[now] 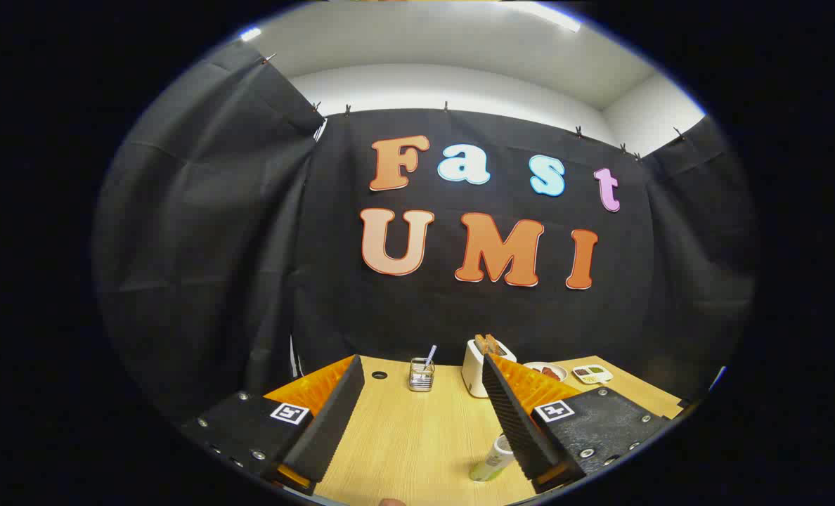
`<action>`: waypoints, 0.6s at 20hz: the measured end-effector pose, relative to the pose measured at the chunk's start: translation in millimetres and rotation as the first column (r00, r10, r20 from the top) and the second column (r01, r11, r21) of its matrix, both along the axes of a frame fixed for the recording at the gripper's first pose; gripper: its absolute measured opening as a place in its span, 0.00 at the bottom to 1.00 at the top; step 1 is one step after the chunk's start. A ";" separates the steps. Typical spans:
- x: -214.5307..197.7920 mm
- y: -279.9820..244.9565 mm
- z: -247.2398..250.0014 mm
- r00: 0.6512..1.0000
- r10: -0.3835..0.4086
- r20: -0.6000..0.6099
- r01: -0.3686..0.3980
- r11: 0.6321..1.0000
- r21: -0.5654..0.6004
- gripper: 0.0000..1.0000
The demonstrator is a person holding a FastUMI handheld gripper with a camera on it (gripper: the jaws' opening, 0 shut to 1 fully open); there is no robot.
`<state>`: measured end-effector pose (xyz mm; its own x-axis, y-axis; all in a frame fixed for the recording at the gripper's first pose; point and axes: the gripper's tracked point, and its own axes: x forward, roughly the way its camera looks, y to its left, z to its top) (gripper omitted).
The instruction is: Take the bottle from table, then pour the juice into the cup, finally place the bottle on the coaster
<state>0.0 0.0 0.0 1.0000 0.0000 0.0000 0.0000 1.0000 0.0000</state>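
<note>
Bottle (493, 460) lies low on the wooden counter (417, 436), just inside the right finger, and that finger covers part of it; only a pale body with a greenish lower end and a light top can be made out. Whether it stands upright or leans is hard to tell, and its label is too small to make out. The gripper (417, 414) hangs above the counter with its fingers (333, 414) spread wide apart, holding nothing; bare wood shows between them, and the bottle touches neither finger as far as can be seen.

Beyond the fingers, toward the back of the counter, a small clear glass holder (422, 374) stands with a thin straw-like stick rising from it. Just beside it is a white toaster (475, 365) with slices of toast (488, 344) poking from the top; its right side is hidden by the right finger. Farther right, partly behind that finger, sit a round plate (545, 371) with something reddish on it and a small white dish (592, 374) with dark and green contents, too small to identify. A small dark round hole (379, 375) shows in the counter near the left finger.
</note>
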 end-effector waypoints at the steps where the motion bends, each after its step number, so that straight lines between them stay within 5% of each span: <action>1: -0.5 -3.9 0.3 1.000 -0.001 0.002 0.001 1.000 0.009 1.00; 12: -14.2 -3.7 -1.7 1.000 0.010 0.010 -0.010 1.000 0.010 1.00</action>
<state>-14.2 -3.7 -1.7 0.9999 0.0098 0.0098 -0.0099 0.9999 0.0104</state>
